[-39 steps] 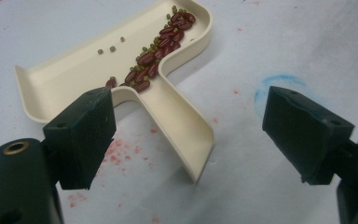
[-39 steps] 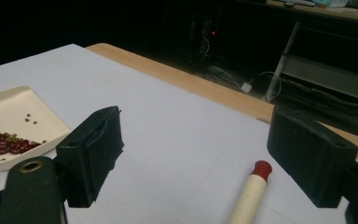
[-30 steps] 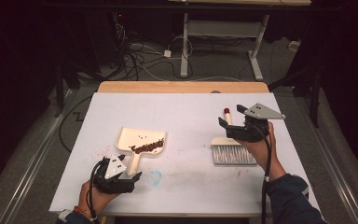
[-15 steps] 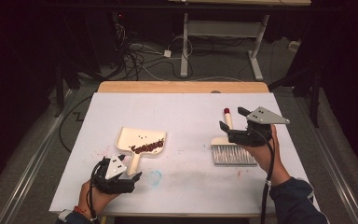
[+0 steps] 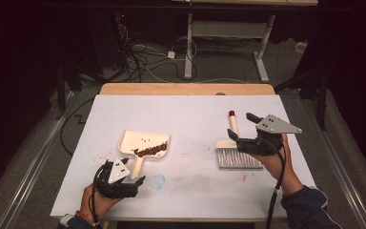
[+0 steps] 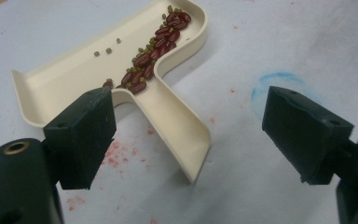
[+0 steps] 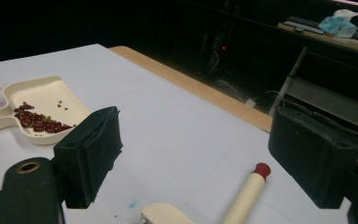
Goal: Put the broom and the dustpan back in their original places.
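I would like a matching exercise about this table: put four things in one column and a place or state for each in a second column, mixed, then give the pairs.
Things
1. dustpan
2. brush
3. beans
4. left gripper

Places or states
A. lies flat by the right gripper
B. piled inside the dustpan, at its back wall
C. open, jaws on either side of the dustpan handle
D. on the left half of the table

Pairs: 1-D, 2-A, 3-B, 4-C
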Demonstrator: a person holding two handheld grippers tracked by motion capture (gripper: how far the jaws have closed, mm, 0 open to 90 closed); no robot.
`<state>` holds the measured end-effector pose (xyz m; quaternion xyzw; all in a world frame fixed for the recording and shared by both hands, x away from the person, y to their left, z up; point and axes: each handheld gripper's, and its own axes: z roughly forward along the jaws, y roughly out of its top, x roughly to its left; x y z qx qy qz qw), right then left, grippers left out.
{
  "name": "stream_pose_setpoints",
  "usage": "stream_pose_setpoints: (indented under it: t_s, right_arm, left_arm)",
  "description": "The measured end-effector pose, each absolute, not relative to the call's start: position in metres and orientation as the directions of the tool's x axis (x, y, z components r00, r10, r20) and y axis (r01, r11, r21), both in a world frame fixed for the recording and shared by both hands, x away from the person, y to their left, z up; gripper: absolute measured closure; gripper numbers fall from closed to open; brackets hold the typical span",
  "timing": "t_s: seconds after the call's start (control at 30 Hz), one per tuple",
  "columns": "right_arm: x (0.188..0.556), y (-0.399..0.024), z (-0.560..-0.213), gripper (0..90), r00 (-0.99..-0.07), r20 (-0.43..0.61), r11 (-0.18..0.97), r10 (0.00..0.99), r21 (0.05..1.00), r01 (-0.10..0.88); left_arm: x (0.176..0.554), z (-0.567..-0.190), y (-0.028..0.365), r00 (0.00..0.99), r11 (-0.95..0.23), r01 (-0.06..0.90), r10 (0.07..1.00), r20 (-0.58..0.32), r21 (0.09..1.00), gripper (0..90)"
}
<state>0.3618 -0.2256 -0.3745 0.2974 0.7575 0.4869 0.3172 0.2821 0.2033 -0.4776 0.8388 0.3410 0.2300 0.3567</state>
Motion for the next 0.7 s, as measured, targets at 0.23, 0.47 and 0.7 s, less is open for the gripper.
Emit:
stream_pose_setpoints:
  t_s: [0.23, 0.47, 0.7]
  right_arm:
    - [0.356, -0.232, -0.378, 17.7, -0.626, -0.203, 0.357, 0.753, 0.925, 0.129]
    - [0.35, -0.239, -0.38, 17.5, -0.636, -0.2, 0.353, 0.745, 0.927, 0.122]
    - [0.344, -0.247, -0.384, 17.5, -0.642, -0.221, 0.368, 0.734, 0.924, 0.103]
  left_arm:
    - [0.282, -0.478, 0.203, 0.664, -0.519, 0.407, 0.733, 0.146, 0.752, 16.9]
    - [0.282, -0.478, 0.203, 0.669, -0.517, 0.402, 0.729, 0.143, 0.755, 16.9]
    - [0.282, -0.478, 0.203, 0.671, -0.52, 0.4, 0.727, 0.145, 0.754, 16.9]
